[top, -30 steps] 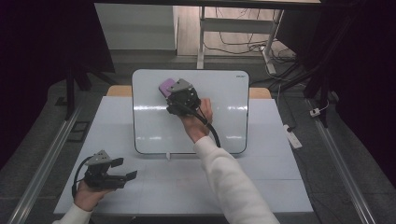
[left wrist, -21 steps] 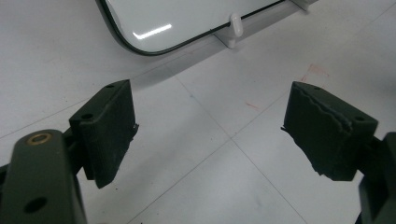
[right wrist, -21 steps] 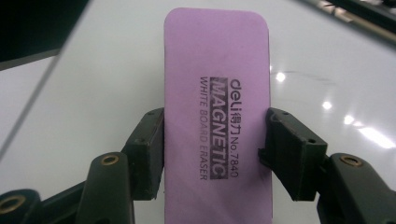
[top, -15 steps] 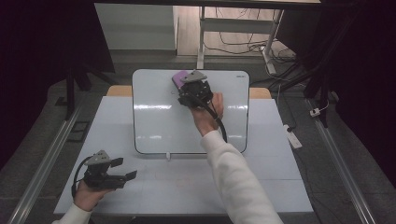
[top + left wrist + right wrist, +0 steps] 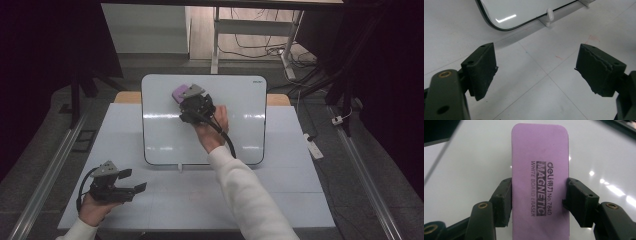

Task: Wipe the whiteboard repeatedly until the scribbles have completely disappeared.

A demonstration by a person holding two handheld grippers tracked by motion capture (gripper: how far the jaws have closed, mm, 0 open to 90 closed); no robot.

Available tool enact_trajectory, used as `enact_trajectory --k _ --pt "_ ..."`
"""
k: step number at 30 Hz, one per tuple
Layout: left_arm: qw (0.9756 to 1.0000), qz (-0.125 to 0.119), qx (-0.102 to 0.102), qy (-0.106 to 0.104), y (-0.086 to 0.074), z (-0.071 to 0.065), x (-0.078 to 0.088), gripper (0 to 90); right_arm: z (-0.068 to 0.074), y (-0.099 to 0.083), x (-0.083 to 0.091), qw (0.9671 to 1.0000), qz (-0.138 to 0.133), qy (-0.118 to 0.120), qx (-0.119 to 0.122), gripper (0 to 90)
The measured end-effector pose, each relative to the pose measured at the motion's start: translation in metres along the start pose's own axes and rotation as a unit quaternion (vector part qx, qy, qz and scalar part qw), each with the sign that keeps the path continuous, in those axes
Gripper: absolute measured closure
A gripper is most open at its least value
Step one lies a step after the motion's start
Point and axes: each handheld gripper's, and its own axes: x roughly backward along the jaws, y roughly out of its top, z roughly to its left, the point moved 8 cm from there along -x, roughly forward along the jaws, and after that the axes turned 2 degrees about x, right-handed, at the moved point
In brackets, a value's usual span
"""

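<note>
Right gripper (image 5: 539, 202) clamps a purple rectangular foam whiteboard eraser (image 5: 540, 177) by its long sides, flat on the upper left area of the white glossy whiteboard (image 5: 240, 135). Left gripper (image 5: 536, 72) sits over the white table (image 5: 165, 200) near its front left corner, jaws wide apart, holding nothing.

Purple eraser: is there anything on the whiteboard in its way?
Nothing visible is. The right tool grips the purple eraser by its long sides, against the whiteboard, whose white surface around it looks bare and clean.
</note>
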Motion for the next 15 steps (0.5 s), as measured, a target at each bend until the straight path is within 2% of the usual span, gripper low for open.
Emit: enact_trajectory --k 2,4,7,9,11,15 --pt "1.0 0.001 -0.001 -0.001 0.0 0.0 0.0 17.6 0.013 -0.003 -0.002 0.9999 0.002 0.013 0.008 40.9" --pt "1.0 0.002 -0.002 0.0 0.0 0.0 -0.001 17.6 0.022 -0.007 -0.002 0.9997 0.002 0.014 0.022 40.9" --pt "1.0 0.001 -0.002 0.001 0.0 0.0 -0.001 17.7 0.024 -0.009 -0.001 0.9995 0.001 0.024 0.02 40.8" --pt "1.0 0.001 -0.002 0.001 0.0 0.0 -0.001 17.6 0.021 -0.011 0.0 0.9995 0.003 0.03 0.011 40.8" --pt "1.0 0.001 -0.002 0.0 0.0 0.0 -0.001 17.6 0.014 -0.012 0.003 0.9998 0.004 0.02 0.009 40.8" --pt "1.0 0.0 -0.001 0.0 0.0 0.0 0.0 17.6 -0.013 -0.017 0.01 0.9998 -0.003 0.001 -0.022 40.8"
